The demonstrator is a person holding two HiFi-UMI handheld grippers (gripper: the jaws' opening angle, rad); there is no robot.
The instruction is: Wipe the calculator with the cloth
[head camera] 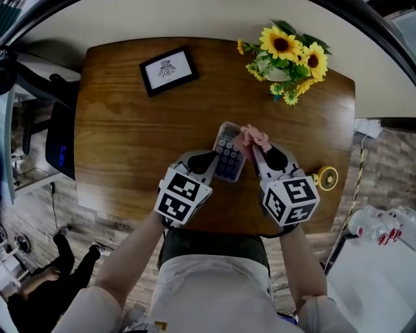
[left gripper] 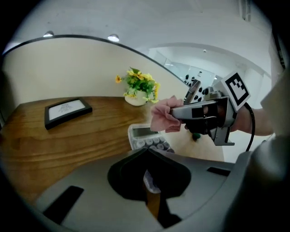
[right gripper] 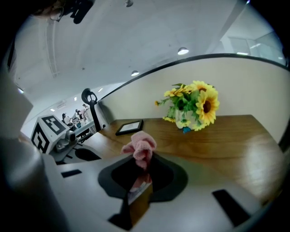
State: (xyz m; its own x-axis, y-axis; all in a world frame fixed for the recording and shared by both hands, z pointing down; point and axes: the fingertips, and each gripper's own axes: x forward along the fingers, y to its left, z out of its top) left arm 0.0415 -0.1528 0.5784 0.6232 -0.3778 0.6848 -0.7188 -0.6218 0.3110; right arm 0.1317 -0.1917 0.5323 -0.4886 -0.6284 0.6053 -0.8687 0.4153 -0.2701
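Counts: two grippers, one calculator, one cloth, one picture frame, one bunch of sunflowers, one small yellow round thing. The left gripper [head camera: 213,158] has its jaws fully closed, pinching the near left edge of the calculator [head camera: 229,158]; in the left gripper view a pale sliver of that edge sits between the jaws. The right gripper [head camera: 255,148] is clamped on the pink cloth [head camera: 253,138], which bunches out past its tips and sits at the calculator's top right corner, at about 1 o'clock from the keys. The calculator is at the table's middle, toward the near edge. From it, the black picture frame [head camera: 168,70] lies flat at 11 o'clock, well apart. The sunflowers [head camera: 286,58] stand at 1 o'clock near the far edge, and the yellow round thing [head camera: 325,177] is at 4 o'clock by the right edge. The table [head camera: 117,143] is dark brown wood with rounded corners. The floor [head camera: 39,214] is grey-brown planks and the wall [head camera: 195,16] is pale and curved.
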